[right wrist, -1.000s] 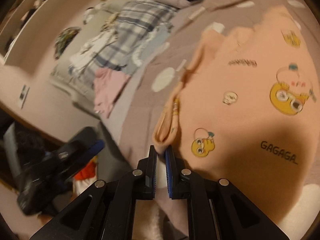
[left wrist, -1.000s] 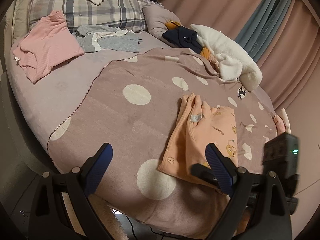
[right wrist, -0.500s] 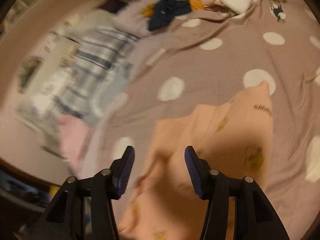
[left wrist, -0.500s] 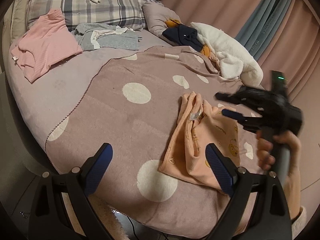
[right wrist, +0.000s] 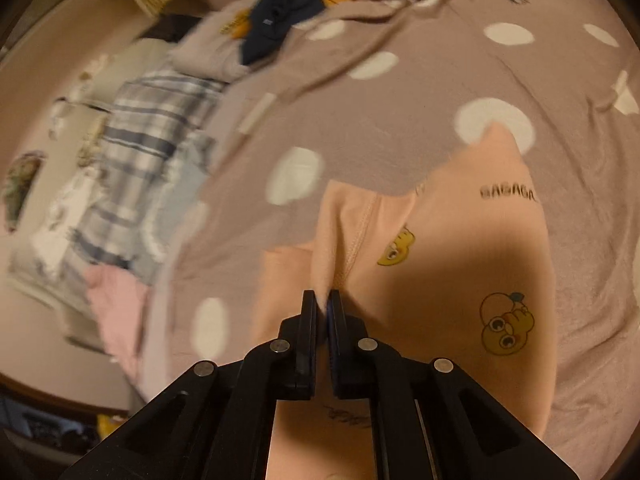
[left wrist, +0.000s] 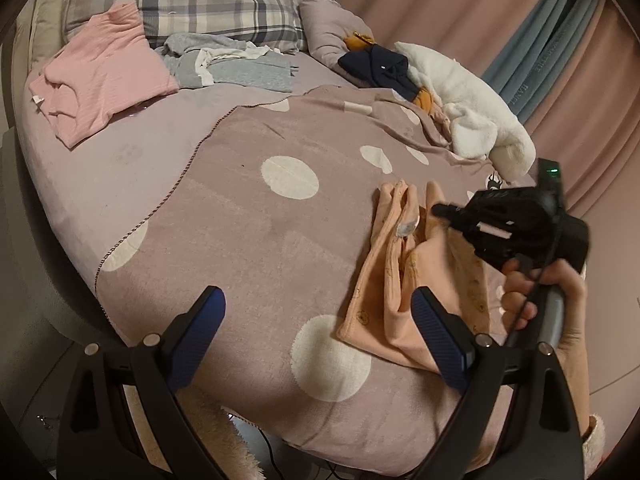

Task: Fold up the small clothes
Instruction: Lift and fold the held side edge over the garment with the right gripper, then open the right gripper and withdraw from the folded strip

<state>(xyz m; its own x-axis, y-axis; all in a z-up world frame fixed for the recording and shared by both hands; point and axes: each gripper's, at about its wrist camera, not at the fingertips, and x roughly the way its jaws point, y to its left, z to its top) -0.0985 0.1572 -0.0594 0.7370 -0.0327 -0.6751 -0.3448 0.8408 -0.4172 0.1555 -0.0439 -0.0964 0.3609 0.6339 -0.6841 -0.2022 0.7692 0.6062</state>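
Now right gripper (right wrist: 324,300) jaws clamp the peach garment (right wrist: 460,264); left gripper (left wrist: 318,322) jaws gape.

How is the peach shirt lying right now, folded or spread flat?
Partly folded. The peach shirt lies bunched in lengthwise pleats on the blanket, and the right claw pinches a raised fold.

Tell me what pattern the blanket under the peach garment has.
Dusty mauve blanket with big white dots, clearest in the left wrist view.

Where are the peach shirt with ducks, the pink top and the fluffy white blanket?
peach shirt (right wrist: 460,264): right wrist view, its printed front.
pink top (left wrist: 104,76): left wrist view, middle of the body.
fluffy white blanket (left wrist: 468,112): left wrist view, middle of the heap.
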